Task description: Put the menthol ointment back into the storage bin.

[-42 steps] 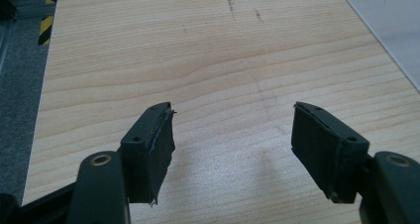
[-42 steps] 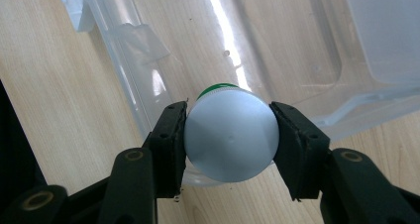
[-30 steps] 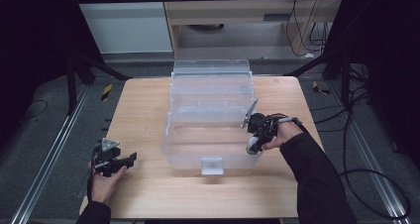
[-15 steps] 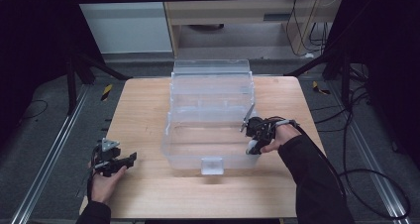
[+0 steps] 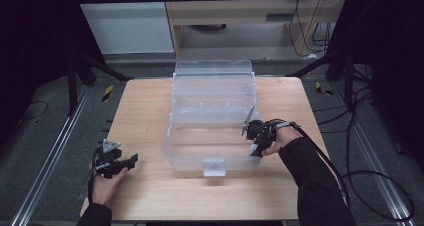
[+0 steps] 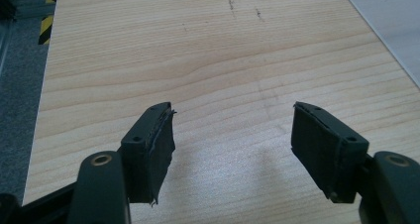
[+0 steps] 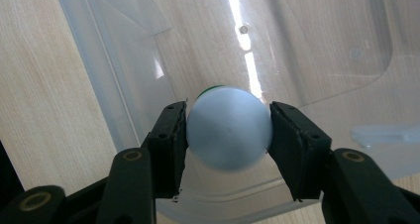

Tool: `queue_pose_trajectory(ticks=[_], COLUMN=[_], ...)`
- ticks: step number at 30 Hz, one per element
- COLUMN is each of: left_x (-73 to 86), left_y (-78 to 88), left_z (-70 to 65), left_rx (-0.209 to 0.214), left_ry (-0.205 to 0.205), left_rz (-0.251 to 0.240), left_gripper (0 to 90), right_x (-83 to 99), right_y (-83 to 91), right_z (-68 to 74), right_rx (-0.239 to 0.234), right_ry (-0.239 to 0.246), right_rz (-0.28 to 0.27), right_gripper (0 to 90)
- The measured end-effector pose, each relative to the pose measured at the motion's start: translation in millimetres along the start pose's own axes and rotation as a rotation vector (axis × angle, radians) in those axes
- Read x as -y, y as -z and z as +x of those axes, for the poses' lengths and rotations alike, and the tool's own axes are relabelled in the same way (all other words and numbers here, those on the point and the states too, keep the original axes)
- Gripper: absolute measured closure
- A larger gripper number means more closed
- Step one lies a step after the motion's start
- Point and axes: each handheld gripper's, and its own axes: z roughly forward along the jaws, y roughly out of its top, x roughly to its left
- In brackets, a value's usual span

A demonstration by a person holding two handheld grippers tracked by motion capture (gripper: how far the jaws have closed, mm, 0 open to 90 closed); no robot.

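Observation:
A pale blue ball [image 7: 229,135] with a trace of green behind it sits between the pads of my right gripper [image 7: 228,107], which is shut on it. In the high view that gripper [image 5: 254,136] hangs at the right wall of a clear plastic bin [image 5: 210,156], pointing down into it. Beneath the ball lie the bin's clear wall and floor [image 7: 124,60]. My left gripper [image 5: 131,160] rests low at the table's front left, apart from the bin. Its jaws stand open [image 6: 234,110] over bare wood with nothing between them.
The bin stands mid-table on a wooden tabletop [image 5: 145,111], with a clear stepped part [image 5: 212,73] rising behind it. A corner of the bin [image 6: 391,16] shows in the left gripper view. Dark floor, metal rails and cables surround the table.
The right gripper with the ball has edged slightly left at the bin's right wall. The left hand has kept still.

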Motion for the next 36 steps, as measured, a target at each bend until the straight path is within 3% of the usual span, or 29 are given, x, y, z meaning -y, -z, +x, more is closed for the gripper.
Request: queue_pose_trajectory(ticks=[9,15,18,21,28,29,36], left_x=[-0.1,-0.1,-0.1,-0.2,-0.2,-0.2,-0.3], left_y=[0.2,0.6,0.8,1.0,1.2,1.3,2.2], left_z=[-0.3,-0.1,0.1,-0.1,-0.3,-0.2,-0.3], left_rx=[0.0,0.001,0.001,0.0,0.0,0.001,0.0], left_ry=[0.0,0.002,0.002,0.002,0.001,0.003,0.004], left_rz=[-0.001,-0.002,-0.002,-0.002,-0.003,-0.003,-0.009], left_gripper=[32.6,32.4,32.4,32.4,32.4,32.4,32.6], right_x=[2.0,5.4,12.8,21.2,40.7,49.0,75.4], right_y=[6.1,16.2,28.8,37.4,46.8,48.4,50.3], right_z=[1.2,2.5,5.5,7.8,8.3,8.1,10.6], right_rx=[0.012,0.032,0.05,0.071,0.11,0.133,0.211], right_ry=[-0.015,-0.058,-0.092,-0.135,-0.2,-0.223,-0.324], right_rz=[-0.024,-0.084,-0.185,-0.25,-0.352,-0.392,-0.529], right_gripper=[50.5,46.8,44.9,41.0,36.1,34.7,33.3])
